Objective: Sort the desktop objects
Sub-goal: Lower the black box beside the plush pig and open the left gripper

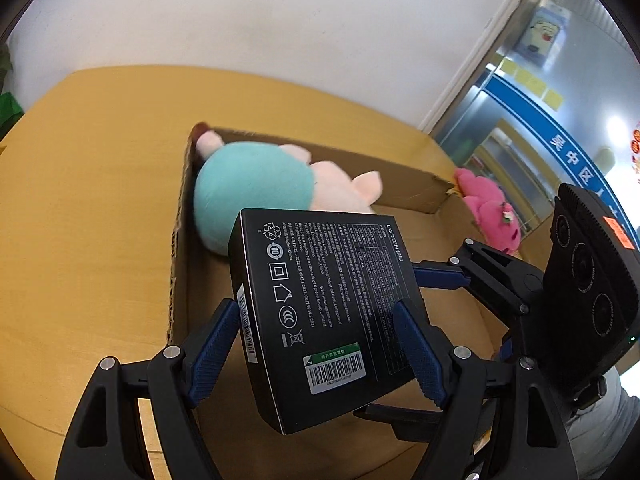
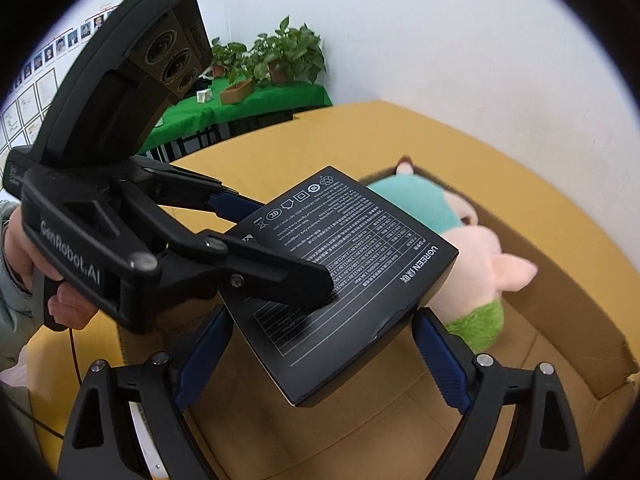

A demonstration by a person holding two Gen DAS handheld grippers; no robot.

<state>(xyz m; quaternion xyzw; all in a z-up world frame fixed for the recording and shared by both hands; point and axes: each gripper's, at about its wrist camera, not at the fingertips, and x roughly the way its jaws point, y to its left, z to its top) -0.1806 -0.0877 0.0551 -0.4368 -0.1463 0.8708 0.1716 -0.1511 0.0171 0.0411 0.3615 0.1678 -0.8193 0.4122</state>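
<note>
My left gripper [image 1: 320,320] is shut on a black UGREEN box [image 1: 324,304] and holds it tilted above the open cardboard box [image 1: 180,264]. The black box also shows in the right wrist view [image 2: 340,280], with the left gripper [image 2: 276,244] clamped on its sides. My right gripper [image 2: 320,356] is open, its blue-padded fingers [image 2: 440,360] spread below the black box, apart from it. It also shows at the right of the left wrist view [image 1: 436,276]. A plush toy [image 1: 256,184] with a teal cap and pink ears lies in the carton's far end, also in the right wrist view [image 2: 468,256].
The carton sits on a yellow wooden table [image 1: 80,208]. A pink plush [image 1: 492,212] lies beyond the carton's far right corner. A white wall stands behind the table. A green-covered table with potted plants [image 2: 280,60] is further off.
</note>
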